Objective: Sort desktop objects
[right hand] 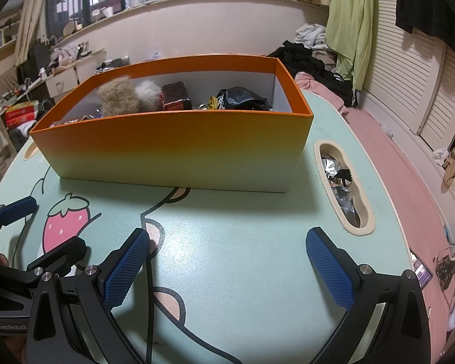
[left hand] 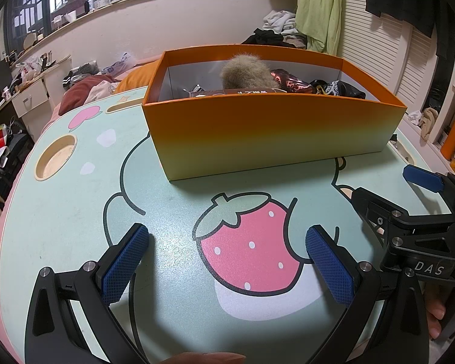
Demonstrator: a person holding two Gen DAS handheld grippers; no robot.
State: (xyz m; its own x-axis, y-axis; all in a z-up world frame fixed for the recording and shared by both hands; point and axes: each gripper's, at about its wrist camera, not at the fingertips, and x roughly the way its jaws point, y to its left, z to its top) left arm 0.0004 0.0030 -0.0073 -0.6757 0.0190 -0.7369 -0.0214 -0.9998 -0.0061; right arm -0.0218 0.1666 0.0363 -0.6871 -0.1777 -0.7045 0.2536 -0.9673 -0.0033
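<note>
An orange box [left hand: 267,133] stands on the mint table [left hand: 75,212] ahead of both grippers; it also shows in the right wrist view [right hand: 173,151]. Inside lie a tan furry ball [right hand: 118,97], a dark red packet [right hand: 176,95], a black packet [right hand: 242,98] and other small items. My left gripper [left hand: 227,254] is open and empty over the strawberry print [left hand: 248,242]. My right gripper [right hand: 227,257] is open and empty over bare tabletop; it shows at the right in the left wrist view [left hand: 388,191].
A round cup hole [left hand: 56,157] sits at the table's left. A slot [right hand: 342,185] on the table's right holds foil wrappers. A bed with clothes lies behind and to the right. A desk with clutter stands at the far left.
</note>
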